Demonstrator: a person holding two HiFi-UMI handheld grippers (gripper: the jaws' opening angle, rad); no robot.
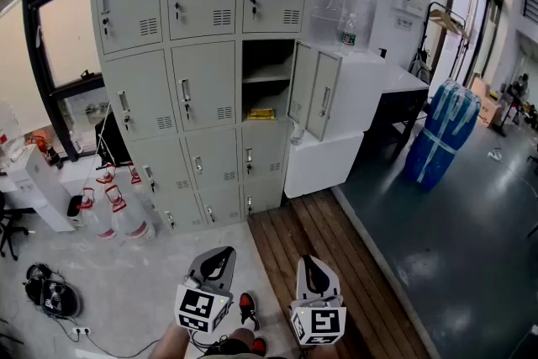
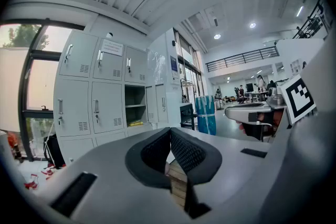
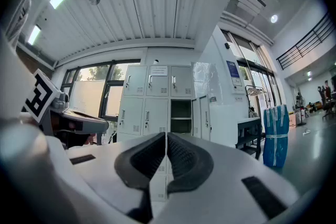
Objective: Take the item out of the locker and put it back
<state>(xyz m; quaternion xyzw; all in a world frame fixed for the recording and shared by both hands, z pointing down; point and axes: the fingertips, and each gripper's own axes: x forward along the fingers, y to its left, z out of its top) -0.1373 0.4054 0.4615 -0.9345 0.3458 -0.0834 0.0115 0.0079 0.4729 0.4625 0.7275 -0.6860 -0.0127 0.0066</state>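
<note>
Left tool [image 1: 217,258]: I see its pads pressed together with nothing between them; it sits low in my head view, well apart from the lockers.
Right tool [image 1: 310,265]: jaws also pressed together and empty, just beside the left one.
Locker bank [image 1: 151,88]: grey, three columns; one middle-row compartment on the right stands open.
Yellow item [image 1: 261,113]: lying flat on the floor of that open compartment, under its inner shelf.
Open door [image 1: 313,90]: swung out to the right, against the white cabinet [image 1: 336,160].
Between me and the lockers: concrete floor and wooden planks [image 1: 336,265].
Left of the lockers: clear jugs with red caps [image 1: 113,210] on the floor.
Right side: blue wrapped bundle [image 1: 443,133], well apart from the lockers.
</note>
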